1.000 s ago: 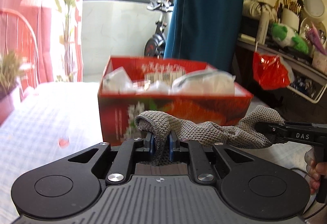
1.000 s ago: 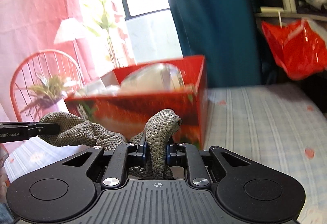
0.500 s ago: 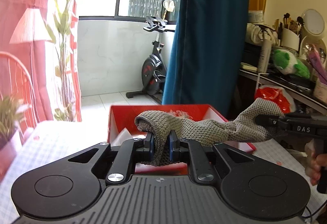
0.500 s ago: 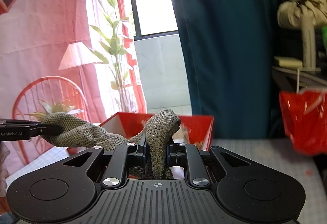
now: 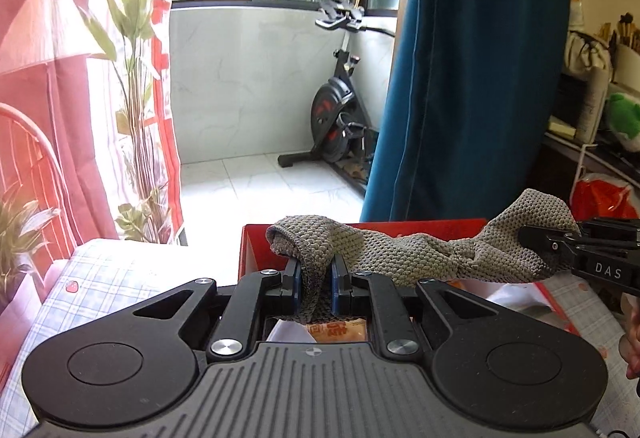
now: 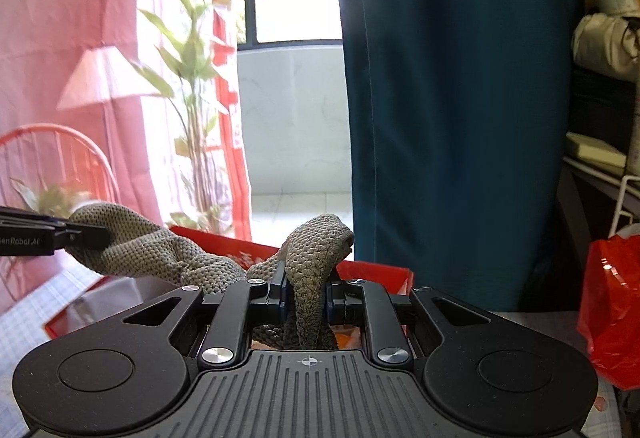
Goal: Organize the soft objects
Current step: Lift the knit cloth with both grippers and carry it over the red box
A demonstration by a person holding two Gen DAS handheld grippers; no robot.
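Note:
A grey knitted cloth (image 5: 416, 254) hangs stretched between both grippers above an open red cardboard box (image 5: 256, 250). My left gripper (image 5: 314, 284) is shut on one end of the cloth. In the left wrist view the right gripper (image 5: 532, 240) pinches the far end at the right. In the right wrist view my right gripper (image 6: 306, 296) is shut on its end of the grey cloth (image 6: 160, 254), and the left gripper (image 6: 96, 236) holds the other end at the left. The red box (image 6: 372, 274) lies just beyond and below. White packets show inside it.
The box stands on a checked tablecloth (image 5: 104, 278). A teal curtain (image 5: 472, 78) hangs behind, an exercise bike (image 5: 340, 118) stands on the balcony. A red plastic bag (image 6: 612, 302) hangs at the right by a cluttered shelf (image 5: 592, 110). A plant (image 5: 132, 78) and red chair (image 6: 60, 158) stand left.
Both grippers rose and moved forward with the stretched cloth. The red box dropped from mid-frame to just under the fingers, and its front wall has gone out of sight.

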